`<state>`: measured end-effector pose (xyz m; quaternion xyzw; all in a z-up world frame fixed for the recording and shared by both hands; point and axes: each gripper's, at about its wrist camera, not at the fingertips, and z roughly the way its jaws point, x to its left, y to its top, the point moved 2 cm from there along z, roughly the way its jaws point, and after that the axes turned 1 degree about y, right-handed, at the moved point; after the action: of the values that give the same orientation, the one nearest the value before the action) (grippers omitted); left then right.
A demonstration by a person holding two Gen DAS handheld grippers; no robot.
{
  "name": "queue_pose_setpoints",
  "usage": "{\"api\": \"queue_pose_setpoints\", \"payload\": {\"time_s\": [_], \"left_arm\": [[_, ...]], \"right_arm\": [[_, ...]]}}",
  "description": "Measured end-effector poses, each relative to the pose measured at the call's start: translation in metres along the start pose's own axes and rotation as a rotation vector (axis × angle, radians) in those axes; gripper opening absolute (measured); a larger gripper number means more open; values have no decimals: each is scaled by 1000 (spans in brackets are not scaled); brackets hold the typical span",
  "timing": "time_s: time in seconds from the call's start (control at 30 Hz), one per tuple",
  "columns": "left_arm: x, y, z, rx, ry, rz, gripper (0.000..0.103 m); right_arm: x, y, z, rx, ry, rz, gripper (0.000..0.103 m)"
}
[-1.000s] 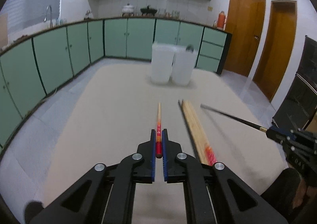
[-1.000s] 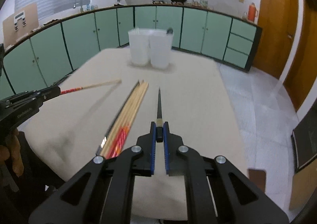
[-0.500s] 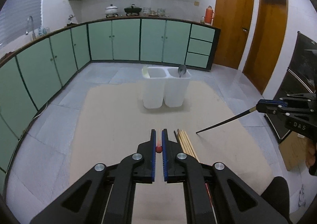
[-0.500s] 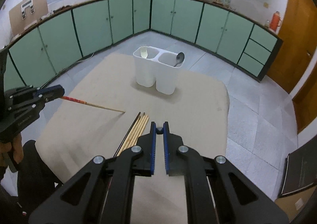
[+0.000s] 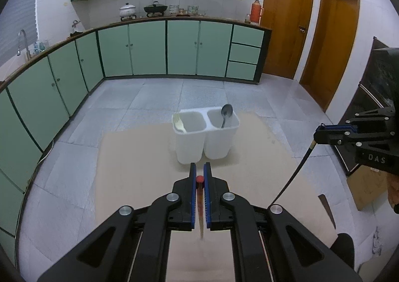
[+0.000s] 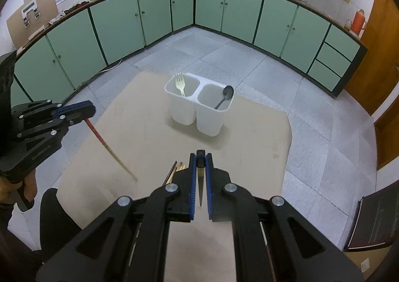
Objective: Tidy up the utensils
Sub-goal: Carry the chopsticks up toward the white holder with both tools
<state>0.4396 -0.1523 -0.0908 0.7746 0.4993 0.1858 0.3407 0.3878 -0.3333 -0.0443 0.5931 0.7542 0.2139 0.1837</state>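
My left gripper [image 5: 199,177] is shut on a red-ended wooden chopstick [image 5: 200,207] that hangs tip down above the table; it also shows in the right wrist view [image 6: 104,143]. My right gripper [image 6: 200,157] is shut on a black chopstick [image 6: 200,187], also tip down, seen in the left wrist view [image 5: 294,174]. A white two-compartment holder [image 6: 199,117] stands at the table's far end, with a pale fork [image 6: 180,83] in its left cup and a dark spoon [image 6: 224,98] in its right cup.
Several more chopsticks [image 6: 174,172] lie on the beige table [image 6: 139,117] below my right gripper. Green cabinets ring the room. A cardboard box [image 5: 366,189] and dark furniture stand to the right of the table.
Both grippers rose high above the table and tilted down. Each chopstick swung from pointing forward to hanging tip down. The holder now shows from above.
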Motion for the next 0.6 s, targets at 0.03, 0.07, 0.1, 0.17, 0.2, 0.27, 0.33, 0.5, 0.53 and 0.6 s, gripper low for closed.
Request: {"api": "queue_pose_setpoints", "payload": {"time_s": [0.03, 0.07, 0.1, 0.17, 0.2, 0.27, 0.33, 0.5, 0.53, 0.6], "left_arm": [[0, 5, -1, -5, 3, 4, 6], [0, 8, -1, -8, 3, 7, 6], [0, 13, -2, -14, 4, 10, 6], [-1, 25, -4, -25, 12, 20, 6], [-1, 32, -4, -30, 14, 26, 6], [-2, 46, -3, -41, 26, 36, 6], [-2, 64, -2, -60, 34, 42, 6], [-1, 110, 0, -114, 55, 32, 6], [-1, 119, 1, -126, 57, 31, 6], [0, 139, 3, -150, 63, 22, 6]], "right_arm": [[0, 2, -2, -1, -1, -1, 6], [-1, 6, -4, -3, 1, -1, 6], [-1, 10, -6, -7, 2, -1, 6], [-3, 20, -10, -16, 6, 5, 6], [-3, 25, -12, -22, 7, 8, 6], [-6, 38, -15, -34, 10, 16, 6], [-9, 53, -18, -46, 12, 24, 6], [-21, 92, -23, -67, 6, 41, 6], [-23, 101, -23, -72, 7, 46, 6], [-29, 118, -24, -83, 5, 56, 6]]}}
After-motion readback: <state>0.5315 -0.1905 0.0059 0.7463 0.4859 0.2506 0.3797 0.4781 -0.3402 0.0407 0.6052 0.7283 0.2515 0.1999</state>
